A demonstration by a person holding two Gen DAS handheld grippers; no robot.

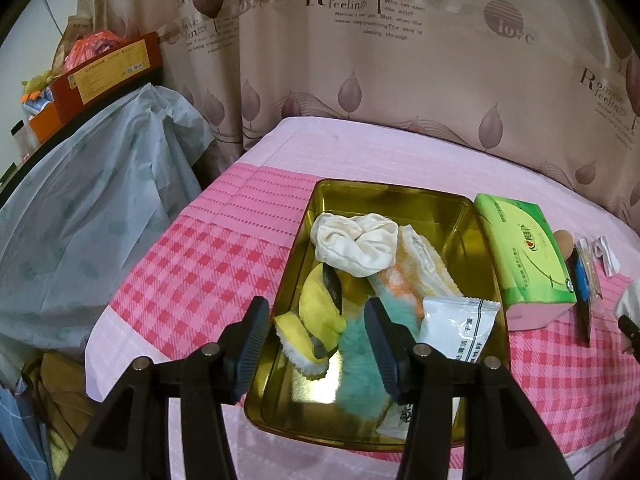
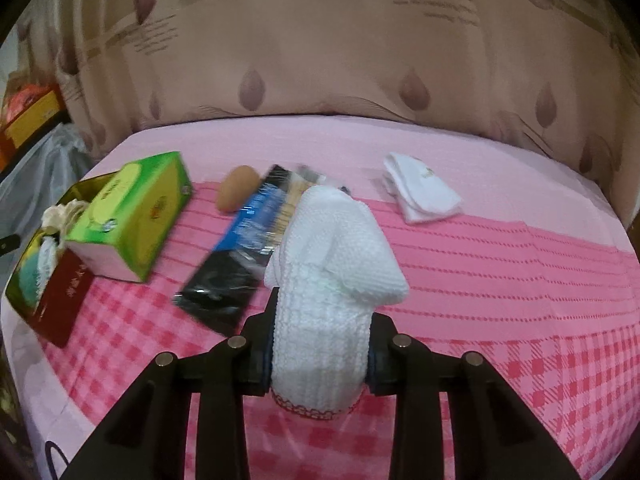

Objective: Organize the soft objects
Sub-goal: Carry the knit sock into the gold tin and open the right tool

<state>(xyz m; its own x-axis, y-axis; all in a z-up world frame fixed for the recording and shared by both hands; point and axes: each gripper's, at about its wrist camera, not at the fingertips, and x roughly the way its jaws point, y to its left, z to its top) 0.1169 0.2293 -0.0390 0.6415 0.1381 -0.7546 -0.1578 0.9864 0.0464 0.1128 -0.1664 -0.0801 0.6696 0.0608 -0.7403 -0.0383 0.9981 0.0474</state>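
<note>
A gold tin tray [image 1: 400,191] lies on the pink bed and holds a cream scrunchie [image 1: 354,245], a yellow cloth [image 1: 320,300], a teal fluffy item [image 1: 360,364], a yellow-white towel [image 1: 424,264] and a white packet [image 1: 456,328]. My left gripper [image 1: 316,344] is open and empty, just above the tray's near end. My right gripper [image 2: 320,344] is shut on a white knitted sock [image 2: 336,256], held above the bed to the right of the tray [image 2: 24,292]. A folded white sock [image 2: 420,190] lies further back on the right.
A green tissue box [image 1: 524,256] sits against the tray's right side, also in the right wrist view [image 2: 136,216]. Beside it lie an egg [image 2: 236,194] and a black-blue packet [image 2: 236,260]. A plastic-covered pile [image 1: 88,216] stands left; curtains hang behind.
</note>
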